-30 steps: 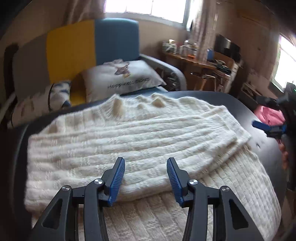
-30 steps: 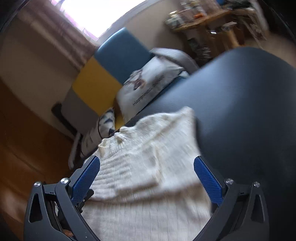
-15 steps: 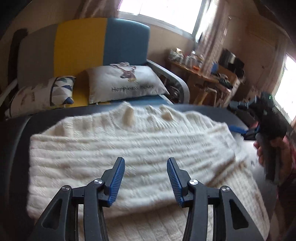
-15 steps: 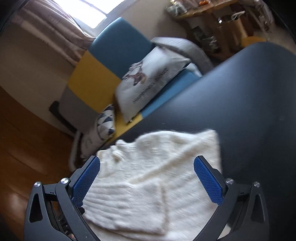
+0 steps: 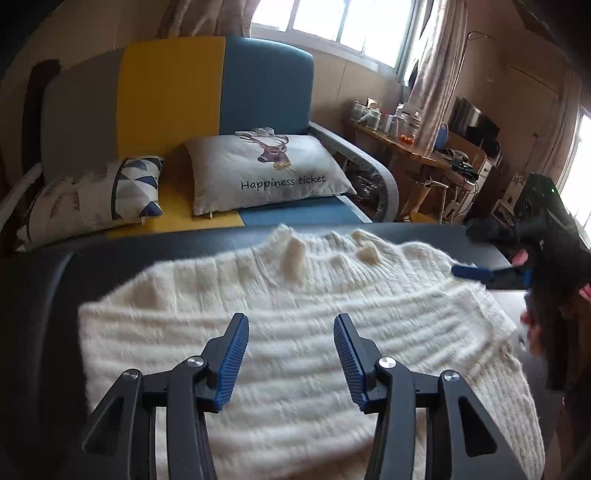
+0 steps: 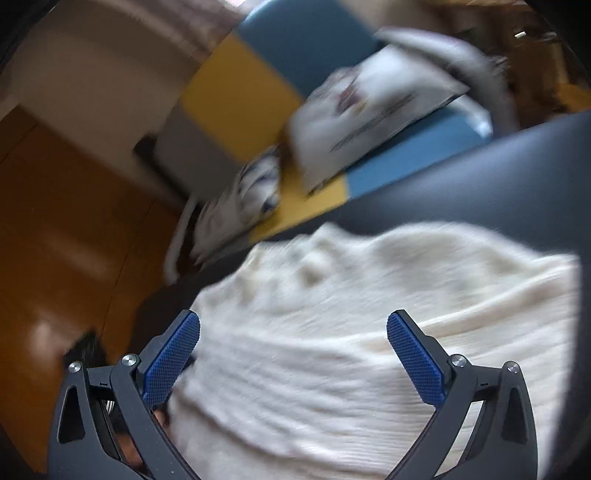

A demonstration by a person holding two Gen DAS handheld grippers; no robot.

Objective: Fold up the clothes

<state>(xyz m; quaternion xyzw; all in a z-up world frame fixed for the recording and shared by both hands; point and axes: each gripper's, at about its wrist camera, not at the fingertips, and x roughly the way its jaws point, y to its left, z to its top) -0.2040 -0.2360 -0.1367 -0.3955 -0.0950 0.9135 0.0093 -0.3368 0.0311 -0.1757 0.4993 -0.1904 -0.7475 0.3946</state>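
- Cream knitted sweater [image 5: 295,332] spread flat across the dark counter [image 5: 44,295], partly folded, one layer lying over another along the near right edge.
- Collar end of the sweater towards the far side of the counter, with small raised tufts of knit near the neckline.
- Left tongs [image 5: 291,354] above the near middle of the sweater, blue ribbed pads parted, nothing between them, released.
- Right tongs [image 6: 293,354] spread wide over the same sweater [image 6: 369,332] in the right wrist view, blue pads well apart, gripping nothing; picture heavily blurred.
- Seen from the left wrist view, right tongs [image 5: 474,274] at the right edge of the counter, one blue pad just over the sweater's far right corner; contact with the knit impossible to tell.
- Hand [image 5: 535,332] holding that black tool at the right margin, partly blurred.
- Behind the counter, a sofa [image 5: 221,92] with grey, yellow and blue panels.
- On the sofa seat, a grey pillow [image 5: 266,170] printed with a deer head and the words "Happiness ticket", beside a cushion [image 5: 96,199] patterned with blue triangles.
- Wooden desk [image 5: 406,147] crowded with jars and small items along the right wall, under curtained windows [image 5: 332,22].
- Orange-brown wooden floor [image 6: 55,240] at the left in the right wrist view.
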